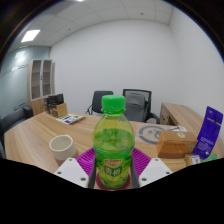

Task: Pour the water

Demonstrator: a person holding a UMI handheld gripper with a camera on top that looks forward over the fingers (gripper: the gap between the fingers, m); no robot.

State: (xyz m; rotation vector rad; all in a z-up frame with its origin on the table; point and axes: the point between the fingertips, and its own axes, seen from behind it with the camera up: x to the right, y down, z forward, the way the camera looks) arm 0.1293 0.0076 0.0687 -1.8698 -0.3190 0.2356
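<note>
While the gripper [113, 172] sits low at the near edge of the scene, its two fingers stand at either side of a green bottle [113, 140], the purple pads [87, 158] close against its body. They look pressed on it, though whether the bottle is truly clamped or merely resting between them cannot be told for sure. The bottle stands upright with its green cap [113, 103] on, so the cap would have to come off before any water could leave it.

Just beyond and to the left sits a white cup [62, 146] on the wooden table [40, 130], near the bottle but apart from it. Judging by that, the cup is the target: carry the bottle over level, bring its mouth above the rim, then tilt slowly.

Farther off stand black office chairs [133, 101], and a blue box [210, 128] to the right.
</note>
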